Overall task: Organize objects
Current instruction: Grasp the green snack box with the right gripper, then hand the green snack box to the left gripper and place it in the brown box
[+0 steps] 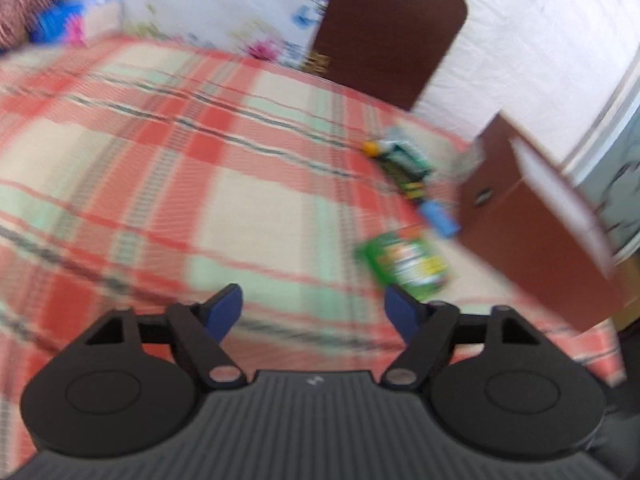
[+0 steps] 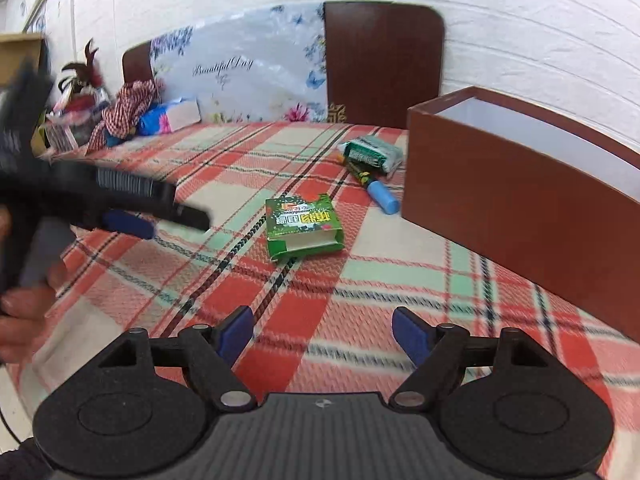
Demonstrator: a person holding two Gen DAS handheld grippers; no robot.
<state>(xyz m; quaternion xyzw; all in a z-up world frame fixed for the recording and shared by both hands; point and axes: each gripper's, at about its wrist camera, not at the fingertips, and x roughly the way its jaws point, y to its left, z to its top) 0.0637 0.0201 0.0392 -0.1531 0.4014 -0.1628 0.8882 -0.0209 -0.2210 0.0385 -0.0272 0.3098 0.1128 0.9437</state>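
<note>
A green box [image 2: 305, 226] lies on the plaid bedspread [image 2: 224, 168]; it is blurred in the left wrist view [image 1: 406, 262]. Beyond it lie a blue-capped green tube [image 2: 374, 184] and a green-and-white packet [image 2: 372, 152], both also in the left wrist view, tube [image 1: 420, 192] and packet [image 1: 404, 152]. An open brown box [image 2: 500, 184] with a white inside stands to their right, also in the left wrist view [image 1: 540, 220]. My left gripper [image 1: 314, 310] is open and empty above the bed; it also shows in the right wrist view [image 2: 132, 222], left of the green box. My right gripper [image 2: 323, 334] is open and empty, nearer than the green box.
A brown headboard [image 2: 384, 64] and a floral panel [image 2: 240, 76] stand at the far end against a white brick wall. A blue floral pack [image 2: 168, 116], checkered cloth [image 2: 124, 112] and clutter sit at the far left. The left wrist view is motion-blurred.
</note>
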